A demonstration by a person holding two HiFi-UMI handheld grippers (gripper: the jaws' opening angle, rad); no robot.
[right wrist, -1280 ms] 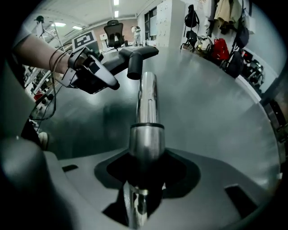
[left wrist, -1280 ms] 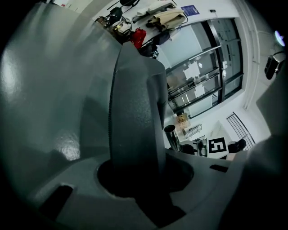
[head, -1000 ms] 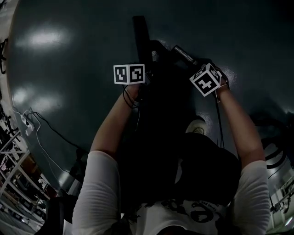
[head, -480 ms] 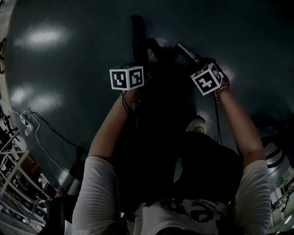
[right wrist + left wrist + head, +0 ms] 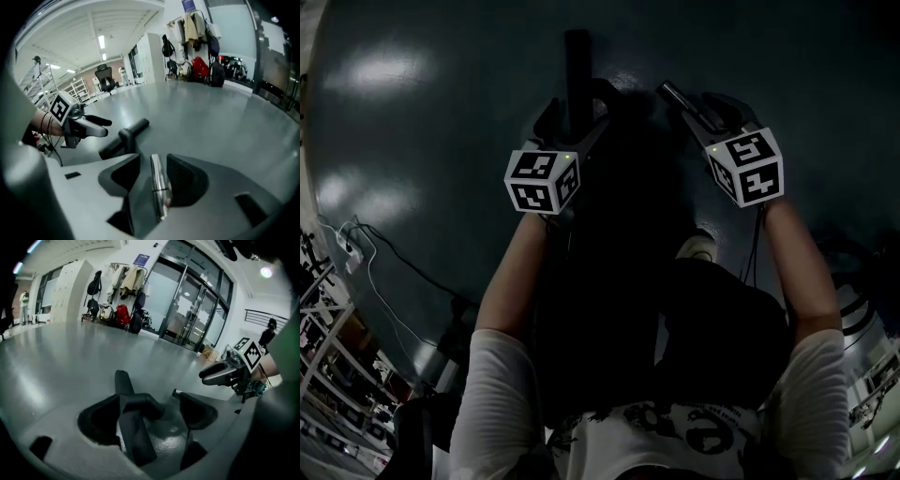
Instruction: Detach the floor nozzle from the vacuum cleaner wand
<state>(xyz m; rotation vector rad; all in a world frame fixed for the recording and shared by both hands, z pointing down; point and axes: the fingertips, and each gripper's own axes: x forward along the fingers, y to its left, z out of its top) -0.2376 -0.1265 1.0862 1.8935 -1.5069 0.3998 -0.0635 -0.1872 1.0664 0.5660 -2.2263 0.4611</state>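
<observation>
Floor nozzle (image 5: pixel 577 75) is lying on the floor (image 5: pixel 441 141) at the far side, just left of centre, and we're hovering right above it! Our left gripper (image 5: pixel 146 399) is hanging over it with fingers released. The jaws have just been opening, and now they're standing wide to either side of the neck, pads pressing on nothing. That is looking like a let-go, since a piece resting on the floor needs no steadying.

Over on the right, our right gripper (image 5: pixel 153 160) is clasping the wand (image 5: pixel 159 192), the shiny metal tube running between its jaws and poking out past them. We're judging it a hold, though a sliver of gap is showing at the left pad. The tube's bare end is pointing away, clear of the nozzle's neck, so we're calling the two parted.

As for looks, the nozzle is showing matte black: a long straight bar with a short bent neck rising from its middle, a T shape.
</observation>
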